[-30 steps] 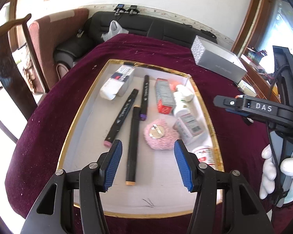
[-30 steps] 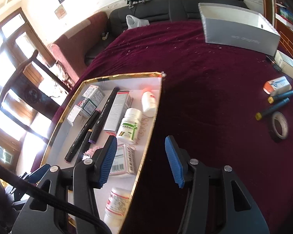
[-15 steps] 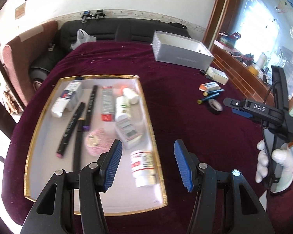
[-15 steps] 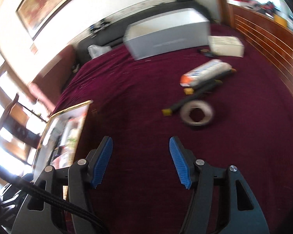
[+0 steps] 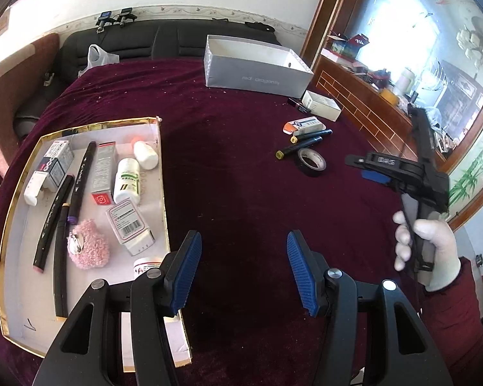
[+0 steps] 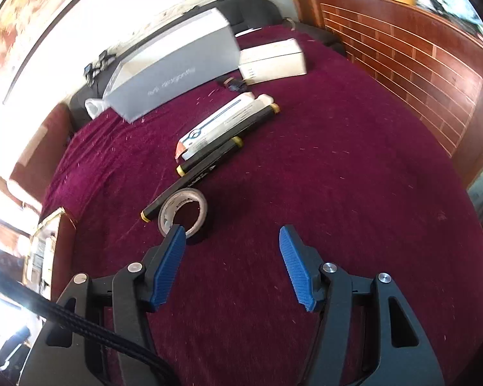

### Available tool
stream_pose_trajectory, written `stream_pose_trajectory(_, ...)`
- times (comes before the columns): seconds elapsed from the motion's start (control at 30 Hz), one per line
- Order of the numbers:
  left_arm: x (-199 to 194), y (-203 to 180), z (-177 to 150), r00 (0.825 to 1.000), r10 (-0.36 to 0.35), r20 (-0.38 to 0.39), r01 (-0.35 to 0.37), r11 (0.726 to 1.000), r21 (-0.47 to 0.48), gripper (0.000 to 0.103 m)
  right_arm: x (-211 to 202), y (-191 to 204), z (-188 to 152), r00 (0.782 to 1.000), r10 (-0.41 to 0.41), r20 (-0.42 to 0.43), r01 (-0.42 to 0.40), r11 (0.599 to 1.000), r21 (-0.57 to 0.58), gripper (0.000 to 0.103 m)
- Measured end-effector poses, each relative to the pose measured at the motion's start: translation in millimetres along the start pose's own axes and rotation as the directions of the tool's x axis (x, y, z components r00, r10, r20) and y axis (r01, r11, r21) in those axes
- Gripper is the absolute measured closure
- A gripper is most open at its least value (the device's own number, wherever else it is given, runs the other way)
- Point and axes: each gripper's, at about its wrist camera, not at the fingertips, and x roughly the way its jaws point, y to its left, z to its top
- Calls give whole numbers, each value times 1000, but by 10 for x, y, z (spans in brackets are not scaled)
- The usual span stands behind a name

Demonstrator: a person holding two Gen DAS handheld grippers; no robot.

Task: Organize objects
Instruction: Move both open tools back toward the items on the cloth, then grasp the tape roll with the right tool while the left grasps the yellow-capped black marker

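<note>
Looking down the right hand-held gripper (image 6: pixel 232 265), I see ribbed blue pads standing apart with nothing between them, only the plush maroon cloth of the worktop (image 6: pixel 354 177). A roll of tape (image 6: pixel 183 214), a flat dark ring with a pale inner core, lies just beyond the left fingertip. Touching the roll on its far side is a slim black marker (image 6: pixel 190 186) with yellow ends; a second such marker (image 6: pixel 228 136) lies past that, alongside a long white carton (image 6: pixel 215 128) with an orange end. Farther from the roll stand a small white box (image 6: pixel 273 61) and a large matte grey open box (image 6: pixel 174 67).

My left hand-held gripper (image 5: pixel 244 265) is likewise open and empty, tilted down over bare cloth. From its view the roll sits well to the right of the gold-rimmed white tray (image 5: pixel 162 173), which holds black markers, white bottles, printed cartons and a fuzzy pink puff (image 5: pixel 90 249). A white-gloved hand (image 5: pixel 434 251) with a maroon sleeve grips the other tool's handle, near the roll.

Past the cloth, a black sofa (image 5: pixel 164 43) lines a white wall; red-brown panelling (image 6: pixel 402 74) lies right of the roll.
</note>
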Motion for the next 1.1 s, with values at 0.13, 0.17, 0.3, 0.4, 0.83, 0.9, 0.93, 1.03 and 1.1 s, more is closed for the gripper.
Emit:
stream_pose_trajectory(0.13, 19, 30, 6, 1000, 4, -2, -4, 1000, -12, 54, 202, 215, 20, 999, -50, -22, 47, 992, -116, 44)
stream_pose_trajectory(0.17, 30, 34, 5, 1000, 6, -4, -6, 1000, -16, 54, 240, 243, 20, 998, -63, -20, 60, 988, -139, 44)
stream_pose_trajectory(0.3, 66, 99, 4, 1000, 13, -14, -13, 999, -31, 54, 397, 352, 85, 992, -124, -11, 119, 973, -196, 44)
stream_pose_trajectory(0.4, 87, 127, 19, 1000, 12, -17, -13, 999, -38, 54, 524, 452, 119, 987, -158, -23, 148, 960, -238, 46)
stream_pose_trajectory(0.83, 560, -547, 593, 999, 17, 44, -26, 976, 215, 54, 429, 167, -3, 976, -217, -9, 208, 948, -239, 94)
stream_pose_trajectory(0.9, 805, -737, 727, 999, 22, 37, -31, 957, 289, 54, 354, -3, -12, 985, -175, 0, 172, 966, -193, 94)
stream_pose_trajectory(0.93, 935, -817, 796, 999, 21, 30, -30, 948, 316, 54, 332, -88, -16, 991, -132, 1, 130, 977, -169, 94)
stream_pose_trajectory(1.03, 1297, -1036, 935, 999, 48, 25, -54, 911, 410, 54, 285, -280, -39, 1000, -22, 16, 23, 993, -117, 93)
stream_pose_trajectory(1.1, 1536, -1148, 986, 997, 71, 6, -66, 883, 465, 54, 280, -339, -40, 1000, 17, 17, -15, 995, -95, 91)
